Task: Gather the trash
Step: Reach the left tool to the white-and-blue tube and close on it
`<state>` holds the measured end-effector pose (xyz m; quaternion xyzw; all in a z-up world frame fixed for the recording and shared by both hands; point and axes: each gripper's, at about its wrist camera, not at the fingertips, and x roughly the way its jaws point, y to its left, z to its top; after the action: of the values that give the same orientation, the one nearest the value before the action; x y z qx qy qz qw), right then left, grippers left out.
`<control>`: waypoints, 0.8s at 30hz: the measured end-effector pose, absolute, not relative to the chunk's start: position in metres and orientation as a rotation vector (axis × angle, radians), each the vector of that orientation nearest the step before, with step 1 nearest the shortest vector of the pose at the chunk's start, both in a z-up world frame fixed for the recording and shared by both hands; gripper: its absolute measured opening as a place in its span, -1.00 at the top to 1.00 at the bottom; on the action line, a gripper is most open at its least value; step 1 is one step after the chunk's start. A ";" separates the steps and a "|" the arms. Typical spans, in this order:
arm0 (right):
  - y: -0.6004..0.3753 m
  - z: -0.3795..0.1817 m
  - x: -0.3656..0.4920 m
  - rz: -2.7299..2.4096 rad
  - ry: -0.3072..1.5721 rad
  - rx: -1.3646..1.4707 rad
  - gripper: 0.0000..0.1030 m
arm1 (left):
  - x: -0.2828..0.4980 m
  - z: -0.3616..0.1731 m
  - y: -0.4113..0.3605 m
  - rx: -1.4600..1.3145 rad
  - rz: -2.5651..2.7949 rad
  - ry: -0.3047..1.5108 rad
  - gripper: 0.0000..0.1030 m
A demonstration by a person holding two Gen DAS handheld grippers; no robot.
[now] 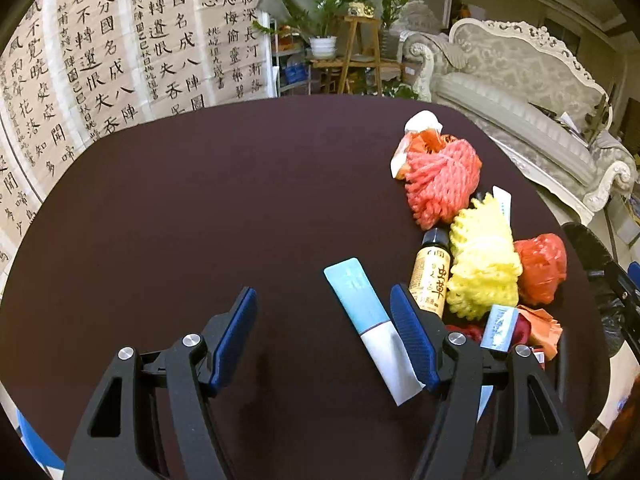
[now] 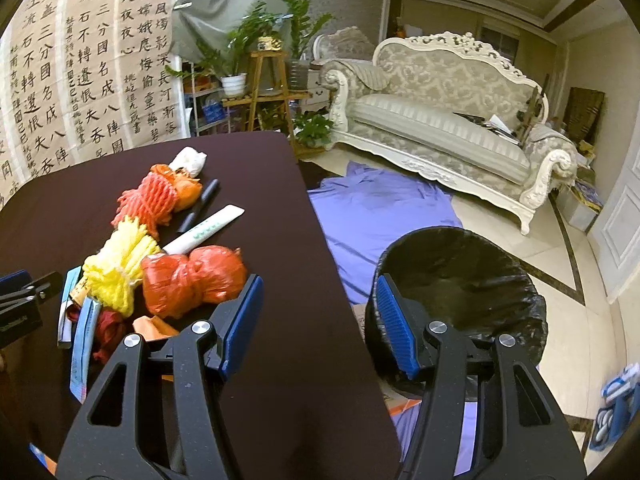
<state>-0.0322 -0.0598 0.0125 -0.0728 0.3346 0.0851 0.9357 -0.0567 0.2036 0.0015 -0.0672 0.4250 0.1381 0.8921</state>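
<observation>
Spongy yellow foam net (image 1: pixel 482 256) beside crinkled red bag (image 1: pixel 540 266) — dark matte table (image 1: pixel 200 220).

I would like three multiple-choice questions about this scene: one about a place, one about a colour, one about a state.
1. Where does the bin stand?
A. on the table
B. on the floor beside the table
C. on the sofa

2. What colour is the foam net beside the small brown bottle?
A. yellow
B. green
C. black

3. How is the left gripper?
A. shut on the bottle
C. shut on a pen
B. jaws open, holding nothing

Answers:
1 B: its black liner shows beyond the table edge, over the floor.
2 A: the net touching the bottle is yellow.
3 B: the pads stand apart; the blue-and-white tube lies unclamped between them.
</observation>
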 end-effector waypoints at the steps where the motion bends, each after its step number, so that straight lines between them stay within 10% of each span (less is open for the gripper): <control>1: -0.057 0.011 -0.032 0.175 0.686 -0.151 -0.10 | -0.056 0.000 0.204 -0.139 0.281 0.885 -0.31; 12: -0.047 0.003 -0.032 0.195 0.711 -0.145 -0.11 | -0.058 -0.011 0.219 -0.121 0.252 0.947 -0.23; 24: -0.041 -0.002 -0.046 0.235 0.728 -0.137 -0.11 | -0.063 -0.011 0.217 -0.068 0.224 0.913 0.60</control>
<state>-0.0456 -0.0407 -0.0019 -0.0666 0.3551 0.1144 0.9254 -0.0633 0.2168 -0.0114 -0.0329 0.4398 0.1080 0.8910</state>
